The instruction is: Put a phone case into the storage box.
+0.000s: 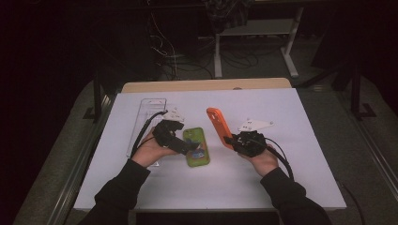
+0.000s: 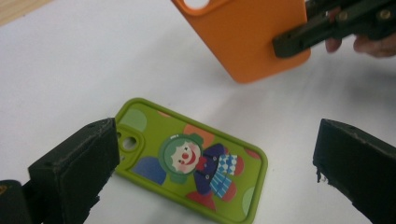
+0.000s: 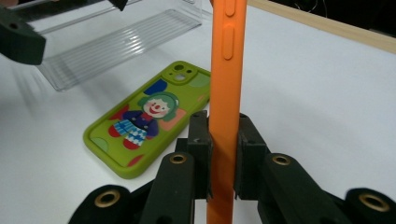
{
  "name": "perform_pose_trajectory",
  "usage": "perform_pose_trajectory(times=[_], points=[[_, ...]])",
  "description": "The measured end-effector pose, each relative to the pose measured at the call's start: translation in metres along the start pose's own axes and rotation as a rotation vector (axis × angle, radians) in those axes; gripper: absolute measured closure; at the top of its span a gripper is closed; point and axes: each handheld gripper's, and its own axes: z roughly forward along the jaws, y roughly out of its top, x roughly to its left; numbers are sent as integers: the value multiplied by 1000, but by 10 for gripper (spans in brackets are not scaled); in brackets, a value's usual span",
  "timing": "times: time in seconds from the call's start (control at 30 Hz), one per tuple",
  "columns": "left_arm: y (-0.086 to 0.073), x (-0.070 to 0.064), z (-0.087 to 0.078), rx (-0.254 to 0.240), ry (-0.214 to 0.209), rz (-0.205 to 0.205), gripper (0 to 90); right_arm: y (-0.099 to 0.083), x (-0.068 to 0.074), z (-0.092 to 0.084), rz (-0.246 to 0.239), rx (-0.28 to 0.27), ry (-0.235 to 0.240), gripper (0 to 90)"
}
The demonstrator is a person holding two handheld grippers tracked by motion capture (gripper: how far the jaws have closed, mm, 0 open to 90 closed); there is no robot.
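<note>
The right gripper [image 1: 231, 138] pinches the orange phone case [image 1: 218, 125] on edge, lifted clear of the table at three o'clock from the green clown case [image 1: 197, 147]. The left gripper [image 1: 193, 146], jaws spread, hovers over that green case. The pinch should hold firm during transfer.

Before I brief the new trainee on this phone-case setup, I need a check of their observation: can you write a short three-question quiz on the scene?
1. True or false: the right claw is clamped on the orange phone case.
2. Which item lies flat on the white table between the left claw's open jaws? A) clear plastic tray B) green clown phone case C) cable
3. Fill in: the orange case is held off the table, standing on its ____.

Key: 1 true; 2 B; 3 edge.
</note>
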Motion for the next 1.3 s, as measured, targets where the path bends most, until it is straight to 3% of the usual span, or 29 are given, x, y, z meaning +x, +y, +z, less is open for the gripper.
perform_pose_trajectory(times=[0.03,0.07,0.1,0.27,0.43,0.47,0.57,0.7,1.17,1.3], points=[[1,2,-1,0,-1,11,0,0,1,0,7,0,5,781],[2,1,-1,-16,-6,-11,0,0,1,0,13,1,8,781],[4,3,-2,-21,-3,-2,0,0,2,0,13,1,7,781],[10,6,-1,-80,-37,-57,0,0,6,3,13,0,24,781],[17,11,0,-97,-55,-62,0,1,9,5,6,-7,36,781],[18,10,1,-109,-62,-83,0,2,10,5,10,-5,38,781],[20,10,3,-128,-78,-95,0,3,12,5,9,-6,47,781],[23,10,6,-132,-83,-82,0,4,16,6,3,-5,56,781],[28,7,17,-177,-111,-95,0,6,23,5,-4,-21,86,782],[28,7,20,-179,-128,-78,0,7,25,5,-11,-32,96,782]])
